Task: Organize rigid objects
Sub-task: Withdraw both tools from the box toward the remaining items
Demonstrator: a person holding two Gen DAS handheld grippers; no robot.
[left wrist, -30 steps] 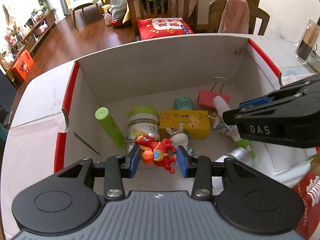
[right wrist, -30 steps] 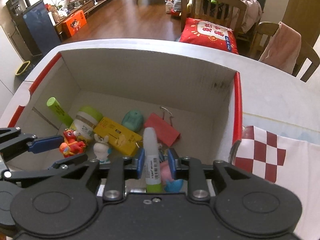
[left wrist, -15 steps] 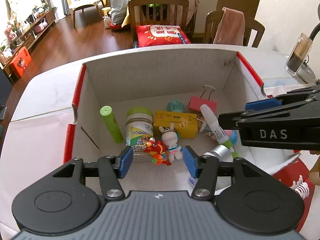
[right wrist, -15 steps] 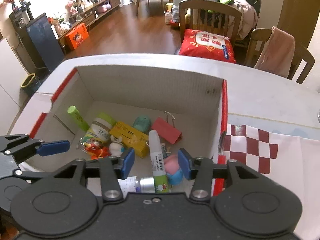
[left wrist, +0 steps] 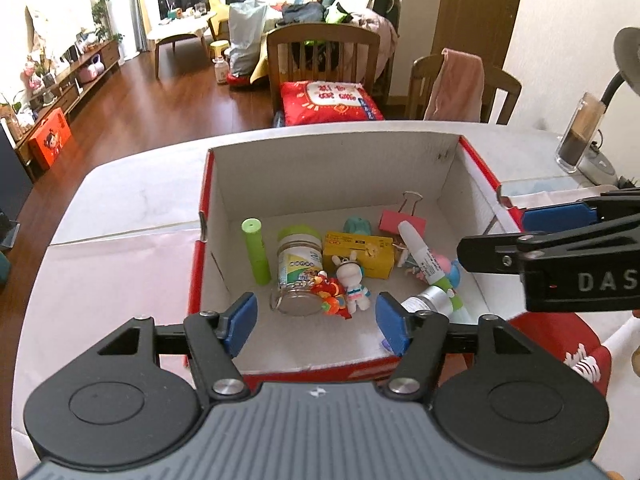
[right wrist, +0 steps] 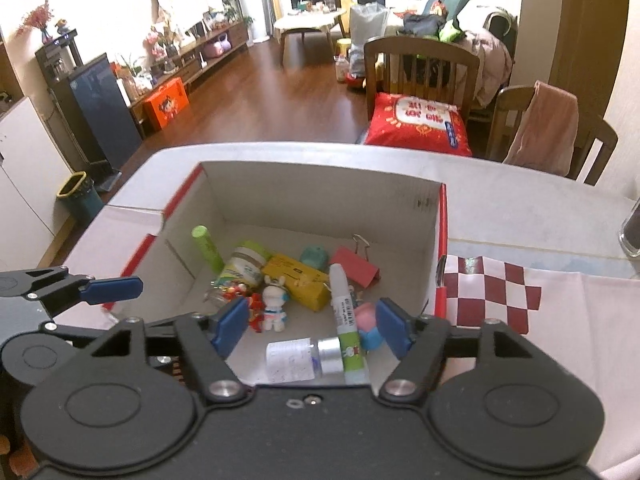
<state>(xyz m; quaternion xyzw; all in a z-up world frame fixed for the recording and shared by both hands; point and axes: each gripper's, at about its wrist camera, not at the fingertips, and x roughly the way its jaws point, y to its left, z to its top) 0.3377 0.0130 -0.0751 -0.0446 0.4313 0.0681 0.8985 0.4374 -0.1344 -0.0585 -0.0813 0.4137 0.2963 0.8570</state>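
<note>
Holding our left gripper (left wrist: 316, 322) and right gripper (right wrist: 312, 326) with jaws wide and empty above the near edge of the cardboard box (left wrist: 320, 168), we see the red toy figure (left wrist: 330, 294) on the box floor just beyond the left one. The glue stick (right wrist: 345, 320) lies inside the box between our right blue pads, its white tip toward the far wall. "DAS" reads on the right gripper's side in the left view.

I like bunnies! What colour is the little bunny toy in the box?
The bunny toy is white with blue and red bits, clearest in the left wrist view.
</note>
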